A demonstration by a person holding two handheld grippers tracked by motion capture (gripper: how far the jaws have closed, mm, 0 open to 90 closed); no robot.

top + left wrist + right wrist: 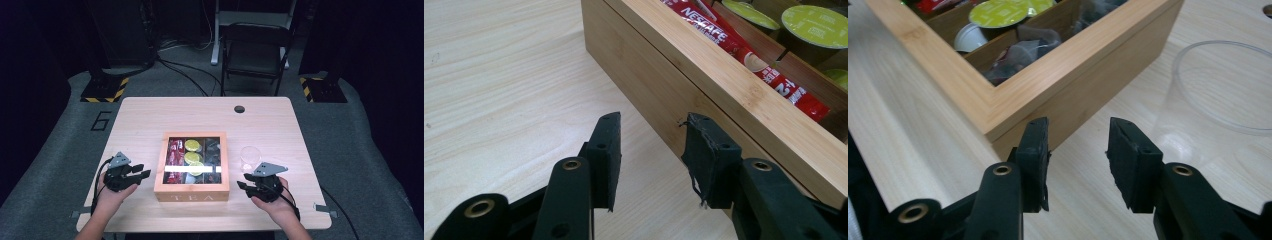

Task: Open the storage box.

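The wooden tea box (191, 192) lies long axis front-to-back, "TEA" face toward the person.

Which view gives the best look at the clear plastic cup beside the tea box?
The high view: the clear cup stands whole and upright on the table, right of the tea box and just beyond the right claw. The right gripper view shows part of its rim and wall, cut by the frame.

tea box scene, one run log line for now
left hand-held gripper: open, left of tea box | right hand-held gripper: open, right of box | cup: empty
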